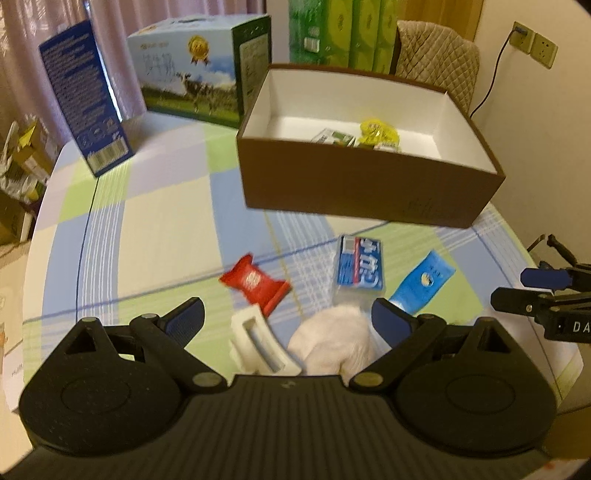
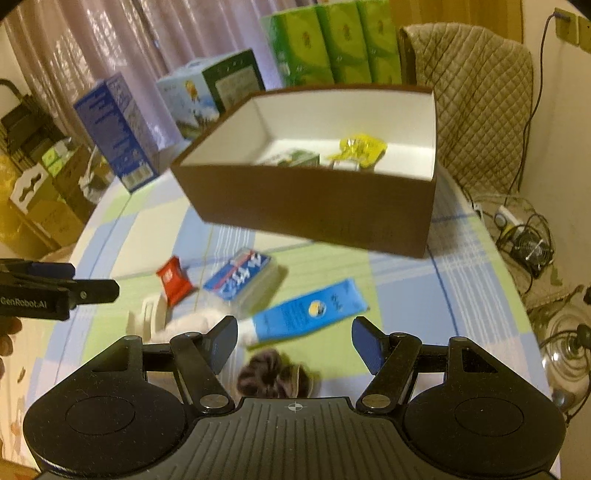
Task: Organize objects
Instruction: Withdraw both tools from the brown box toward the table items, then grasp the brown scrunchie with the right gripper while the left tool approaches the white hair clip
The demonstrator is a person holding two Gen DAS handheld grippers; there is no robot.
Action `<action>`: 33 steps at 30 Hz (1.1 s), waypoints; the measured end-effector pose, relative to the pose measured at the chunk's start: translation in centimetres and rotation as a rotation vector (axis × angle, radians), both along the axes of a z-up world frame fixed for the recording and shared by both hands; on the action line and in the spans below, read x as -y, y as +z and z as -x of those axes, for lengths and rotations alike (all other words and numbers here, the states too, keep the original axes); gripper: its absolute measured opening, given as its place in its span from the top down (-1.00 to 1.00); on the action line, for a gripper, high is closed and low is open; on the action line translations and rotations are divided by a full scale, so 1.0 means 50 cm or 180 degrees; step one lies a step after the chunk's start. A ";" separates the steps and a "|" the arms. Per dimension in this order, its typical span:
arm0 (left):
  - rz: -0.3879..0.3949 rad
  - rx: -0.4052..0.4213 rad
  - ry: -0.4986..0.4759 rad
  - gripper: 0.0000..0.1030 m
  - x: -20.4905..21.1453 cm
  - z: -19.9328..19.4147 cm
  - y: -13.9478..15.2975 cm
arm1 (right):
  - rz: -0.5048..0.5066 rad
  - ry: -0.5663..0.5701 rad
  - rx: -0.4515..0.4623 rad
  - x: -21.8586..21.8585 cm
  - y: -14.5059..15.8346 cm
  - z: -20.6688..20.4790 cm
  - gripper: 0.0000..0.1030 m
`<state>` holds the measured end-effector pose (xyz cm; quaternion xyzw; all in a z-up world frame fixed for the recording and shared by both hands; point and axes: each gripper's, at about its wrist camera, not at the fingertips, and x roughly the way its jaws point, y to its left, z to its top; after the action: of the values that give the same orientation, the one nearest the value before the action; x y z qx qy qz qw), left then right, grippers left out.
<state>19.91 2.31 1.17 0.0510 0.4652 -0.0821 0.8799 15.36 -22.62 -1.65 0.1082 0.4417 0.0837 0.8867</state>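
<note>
A brown box (image 1: 362,192) (image 2: 314,206) with a white inside stands at the back of the table, holding a yellow packet (image 1: 378,133) (image 2: 360,147) and a green-white packet (image 1: 332,138) (image 2: 291,158). In front of it lie a red sachet (image 1: 255,282) (image 2: 173,282), a blue tissue pack (image 1: 358,264) (image 2: 240,277), a blue tube (image 1: 423,282) (image 2: 310,310), a white plastic piece (image 1: 258,341) (image 2: 149,317), a white fluffy item (image 1: 332,341) (image 2: 195,325) and a dark scrunchie (image 2: 275,374). My left gripper (image 1: 288,317) is open just above the white items. My right gripper (image 2: 293,341) is open over the tube and scrunchie.
A blue carton (image 1: 85,99) (image 2: 118,133), a milk case (image 1: 199,70) (image 2: 210,92) and green tissue packs (image 1: 347,33) (image 2: 332,44) stand behind the box. A quilted chair back (image 2: 476,96) is at the right. Cables and a fan (image 2: 528,243) lie on the floor.
</note>
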 end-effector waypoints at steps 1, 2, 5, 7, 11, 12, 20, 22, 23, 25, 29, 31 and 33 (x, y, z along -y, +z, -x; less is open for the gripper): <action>-0.0002 -0.0023 0.0009 -0.86 -0.004 0.006 -0.004 | 0.0006 0.0023 -0.0030 -0.004 -0.006 0.004 -0.28; -0.0009 -0.0043 0.0020 -0.86 -0.007 0.012 -0.008 | 0.0011 0.0046 -0.0051 -0.008 -0.010 0.007 -0.28; -0.0021 -0.0105 0.0043 -0.86 -0.015 0.027 -0.018 | 0.0043 0.0106 -0.0108 -0.018 -0.024 0.016 -0.28; -0.0024 -0.0149 0.0063 -0.86 -0.020 0.037 -0.026 | 0.0068 0.0145 -0.0143 -0.027 -0.031 0.018 -0.28; -0.0026 -0.0213 0.0102 -0.86 -0.026 0.052 -0.038 | 0.0089 0.0211 -0.0193 -0.043 -0.045 0.021 -0.28; -0.0024 -0.0225 0.0108 -0.86 -0.028 0.055 -0.042 | 0.0096 0.0226 -0.0198 -0.045 -0.047 0.021 -0.28; -0.0023 -0.0337 0.0228 -0.85 -0.043 0.065 -0.066 | 0.0168 0.0355 -0.0312 -0.069 -0.083 0.013 -0.28; -0.0023 -0.0356 0.0251 -0.85 -0.044 0.065 -0.071 | 0.0191 0.0372 -0.0338 -0.074 -0.095 0.009 -0.27; -0.0023 -0.0364 0.0258 -0.85 -0.044 0.065 -0.073 | 0.0200 0.0386 -0.0354 -0.076 -0.100 0.007 -0.27; -0.0024 -0.0372 0.0273 -0.85 -0.045 0.066 -0.076 | 0.0214 0.0397 -0.0389 -0.080 -0.109 0.002 -0.27; -0.0030 -0.0384 0.0299 -0.85 -0.046 0.067 -0.081 | 0.0198 0.0341 -0.0443 -0.083 -0.126 -0.008 -0.28; -0.0044 -0.0379 0.0313 -0.85 -0.047 0.067 -0.083 | 0.0215 0.0314 -0.0468 -0.084 -0.135 -0.013 -0.28; -0.0049 -0.0377 0.0338 -0.85 -0.050 0.067 -0.086 | 0.0226 0.0302 -0.0476 -0.087 -0.143 -0.016 -0.27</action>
<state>16.58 4.79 -3.10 0.0281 0.5191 -0.0346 0.8536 16.17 -18.27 -8.79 0.0617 0.5140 0.1016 0.8495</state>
